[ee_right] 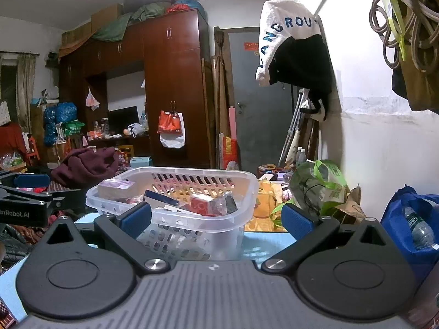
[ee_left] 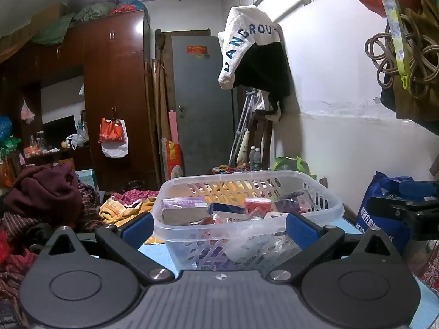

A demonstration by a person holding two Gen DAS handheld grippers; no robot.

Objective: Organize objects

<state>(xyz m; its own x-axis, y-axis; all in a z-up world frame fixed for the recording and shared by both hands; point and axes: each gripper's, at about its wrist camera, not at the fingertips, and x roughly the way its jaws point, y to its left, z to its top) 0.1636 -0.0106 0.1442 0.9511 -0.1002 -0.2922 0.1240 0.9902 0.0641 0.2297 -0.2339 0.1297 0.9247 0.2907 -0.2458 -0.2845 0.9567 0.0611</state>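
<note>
Both held wide and gripping nothing — left gripper squared up to the clear slotted basket at 12 o'clock, right gripper with it toward 11 — small packets already gathered inside, likely so neither tool blocks the rim

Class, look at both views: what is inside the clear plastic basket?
The basket holds a purple-topped box, a dark blue packet and a red packet. Anything beneath them is covered.
</note>
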